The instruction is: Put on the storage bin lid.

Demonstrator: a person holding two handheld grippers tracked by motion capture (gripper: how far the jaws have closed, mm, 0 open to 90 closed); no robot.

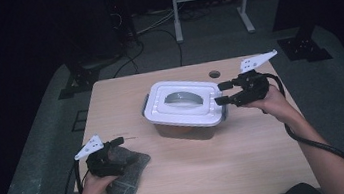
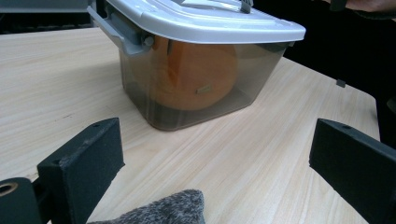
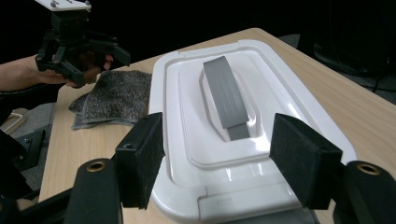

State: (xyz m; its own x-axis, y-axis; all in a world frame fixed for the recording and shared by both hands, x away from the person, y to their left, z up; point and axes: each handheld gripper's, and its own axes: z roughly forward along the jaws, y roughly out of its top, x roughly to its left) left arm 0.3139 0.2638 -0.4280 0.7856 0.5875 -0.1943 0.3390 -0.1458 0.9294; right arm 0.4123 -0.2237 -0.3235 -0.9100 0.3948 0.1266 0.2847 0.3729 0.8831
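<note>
A clear plastic box [image 1: 186, 125] with a white lid [image 1: 161, 109] and a grey handle [image 1: 183, 97] stands mid-table. Something round and orange [image 2: 196, 74] lies inside it. My right gripper [image 1: 222, 93] is at the lid's right end, its jaws open on either side of the lid's edge [image 3: 224, 158] without pressing on it. The handle [image 3: 226, 98] lies flat ahead of them. A grey fuzzy cloth [image 1: 130, 180] lies at the table's front left. My left gripper [image 1: 125, 150] rests over it, jaws open [image 2: 217, 144] and pointing at the box [image 2: 187, 102], with the cloth's corner [image 2: 163, 210] just below them.
The wooden table [image 1: 247, 147] has a round cable hole [image 1: 214, 74] behind the box. Bare tabletop runs in front of the box and to its left. Beyond the table, a white stand [image 1: 210, 1] and cables sit on the dark floor.
</note>
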